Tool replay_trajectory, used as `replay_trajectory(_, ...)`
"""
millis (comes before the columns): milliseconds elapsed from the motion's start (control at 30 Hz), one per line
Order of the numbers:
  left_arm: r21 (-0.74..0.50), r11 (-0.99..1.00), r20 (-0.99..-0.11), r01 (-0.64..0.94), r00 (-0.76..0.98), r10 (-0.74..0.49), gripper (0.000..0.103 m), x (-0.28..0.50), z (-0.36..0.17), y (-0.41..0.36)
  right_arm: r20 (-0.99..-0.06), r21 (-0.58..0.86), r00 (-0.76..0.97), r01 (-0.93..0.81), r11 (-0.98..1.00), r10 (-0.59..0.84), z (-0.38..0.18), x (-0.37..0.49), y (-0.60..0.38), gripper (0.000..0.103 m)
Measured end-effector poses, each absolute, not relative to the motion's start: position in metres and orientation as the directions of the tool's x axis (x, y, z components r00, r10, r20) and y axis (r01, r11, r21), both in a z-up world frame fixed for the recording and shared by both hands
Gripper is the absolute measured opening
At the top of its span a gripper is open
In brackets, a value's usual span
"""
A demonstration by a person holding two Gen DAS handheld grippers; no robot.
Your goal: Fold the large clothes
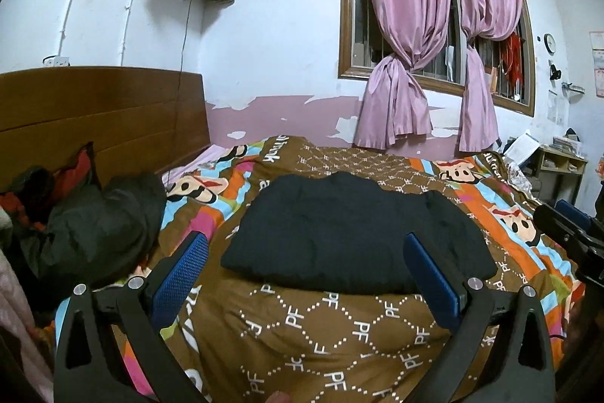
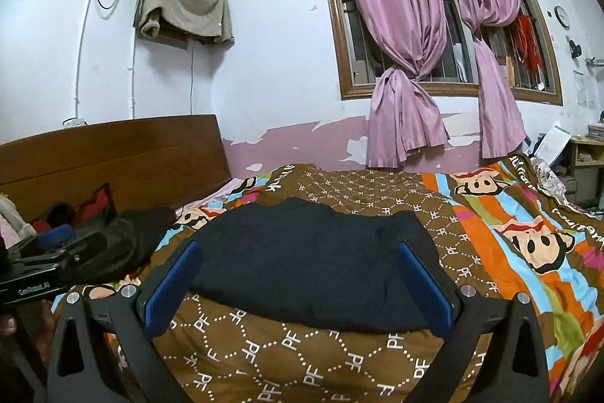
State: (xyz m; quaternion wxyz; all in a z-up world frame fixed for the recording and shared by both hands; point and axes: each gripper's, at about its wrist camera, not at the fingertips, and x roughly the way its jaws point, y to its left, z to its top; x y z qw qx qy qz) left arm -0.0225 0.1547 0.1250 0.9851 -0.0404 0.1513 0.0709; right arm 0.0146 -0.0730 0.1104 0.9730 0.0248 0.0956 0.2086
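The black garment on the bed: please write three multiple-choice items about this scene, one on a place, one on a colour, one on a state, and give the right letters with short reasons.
1. Where does the black garment lie?
A. on the patterned quilt
B. on the headboard
C. on the window sill

2. What colour are the curtains?
A. green
B. pink
C. white

3. How do the jaws of the left gripper and the right gripper stand?
A. both shut on the garment
B. one open, one shut
C. both open, holding nothing

Answers: 1 A, the garment rests folded on the brown patterned quilt. 2 B, both knotted curtains at the window are pink. 3 C, each wrist view shows wide-apart blue pads with nothing between them.
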Motion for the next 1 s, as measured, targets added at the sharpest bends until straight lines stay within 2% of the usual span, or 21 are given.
replay_trajectory(200, -0.09, 0.986, -0.314, -0.138, 0.944, 0.104, 0.101, -0.03, 0.105, 0.154, -0.198, 0.081, 0.903, -0.372, 0.925, 0.381, 0.092, 0.005, -0.072, 0.103)
replay_trajectory(467, -0.097, 0.987, -0.415, -0.132, 0.906, 0.08, 0.101, -0.023, 0.073, 0.146, -0.316, 0.072, 0.883, -0.342, 0.937, 0.346, 0.053, 0.013, -0.062, 0.103)
replay_trajectory(1000, -0.086, 0.986, -0.444, -0.14, 0.892, 0.088, 0.101, -0.024, 0.058, 0.143, -0.339, 0.065, 0.878, -0.337, 0.939, 0.338, 0.043, 0.013, -0.058, 0.103)
